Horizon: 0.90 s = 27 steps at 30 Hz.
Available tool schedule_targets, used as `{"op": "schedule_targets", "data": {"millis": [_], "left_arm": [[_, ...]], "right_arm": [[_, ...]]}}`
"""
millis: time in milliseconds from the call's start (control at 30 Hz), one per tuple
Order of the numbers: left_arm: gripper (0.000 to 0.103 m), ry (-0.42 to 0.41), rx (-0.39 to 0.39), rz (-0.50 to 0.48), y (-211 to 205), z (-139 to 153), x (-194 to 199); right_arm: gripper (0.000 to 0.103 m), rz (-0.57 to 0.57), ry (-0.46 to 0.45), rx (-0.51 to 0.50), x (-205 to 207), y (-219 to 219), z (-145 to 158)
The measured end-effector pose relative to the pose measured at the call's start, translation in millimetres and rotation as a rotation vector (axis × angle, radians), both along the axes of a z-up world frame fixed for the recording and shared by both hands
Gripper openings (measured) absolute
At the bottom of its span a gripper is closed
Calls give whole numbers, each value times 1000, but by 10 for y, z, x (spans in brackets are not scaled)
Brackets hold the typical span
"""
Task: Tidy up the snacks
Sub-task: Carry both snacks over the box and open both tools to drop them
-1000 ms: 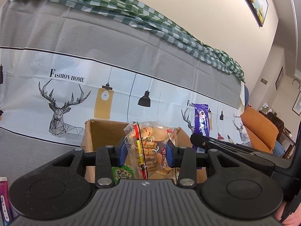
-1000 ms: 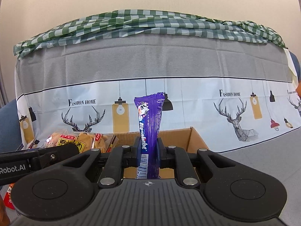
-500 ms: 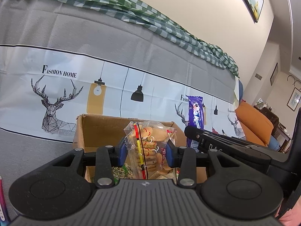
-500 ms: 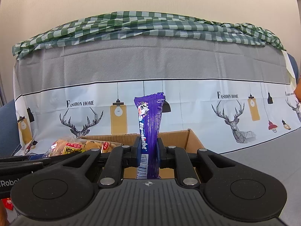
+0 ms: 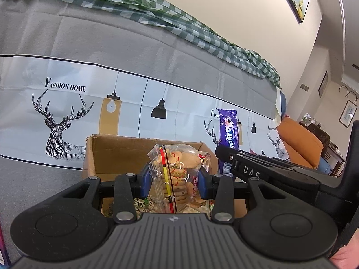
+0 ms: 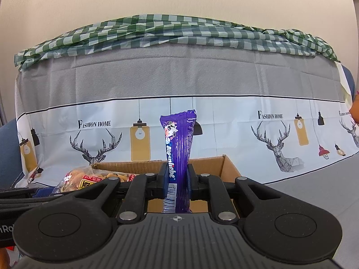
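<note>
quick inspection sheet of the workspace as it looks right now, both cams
Surface: grey tablecloth with a deer and lamp print band covers the table.
Job's things: open cardboard box with some snack packs already inside; clear biscuit bag; purple Alpenliebe candy pack held upright.
Clutter: a pink-purple packet edge at the left wrist view's lower left; too cropped to identify.
Grippers: left gripper shut on the biscuit bag, right gripper shut on the candy pack, both over the box.
Cables: nothing seen.
Surroundings: green checked cloth at the far edge, orange sofa, framed pictures on the wall.
</note>
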<state>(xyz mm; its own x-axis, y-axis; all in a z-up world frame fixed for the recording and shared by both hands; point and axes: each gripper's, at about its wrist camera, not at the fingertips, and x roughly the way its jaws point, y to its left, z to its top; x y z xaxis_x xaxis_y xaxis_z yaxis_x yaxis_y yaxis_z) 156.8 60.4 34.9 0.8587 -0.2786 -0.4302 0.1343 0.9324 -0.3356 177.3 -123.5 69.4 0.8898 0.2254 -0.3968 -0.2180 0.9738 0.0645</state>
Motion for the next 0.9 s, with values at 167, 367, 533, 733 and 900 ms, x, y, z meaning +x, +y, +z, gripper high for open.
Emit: {"op": "schedule_targets", "data": {"millis": [167,367,533,733,900], "left_arm": [[44,0,1,-7,-8,0,10],[44,0,2,-15,-23,-5,9],[44,-2,2,-19,-33,-9,9],[44,-1,1,-23,-44,-11,17],[45,7,-4,-33,-41,-16,30]], "right_arm": [[16,-1,-1,-1,6,-1,0],[16,-1,-3,-1,4,-5,-7],[16,1,-4,-2,7,-10,-10],[16,4,-4,-1,8,-14,-11],[16,0,-2,-1,9,-17,-17]]}}
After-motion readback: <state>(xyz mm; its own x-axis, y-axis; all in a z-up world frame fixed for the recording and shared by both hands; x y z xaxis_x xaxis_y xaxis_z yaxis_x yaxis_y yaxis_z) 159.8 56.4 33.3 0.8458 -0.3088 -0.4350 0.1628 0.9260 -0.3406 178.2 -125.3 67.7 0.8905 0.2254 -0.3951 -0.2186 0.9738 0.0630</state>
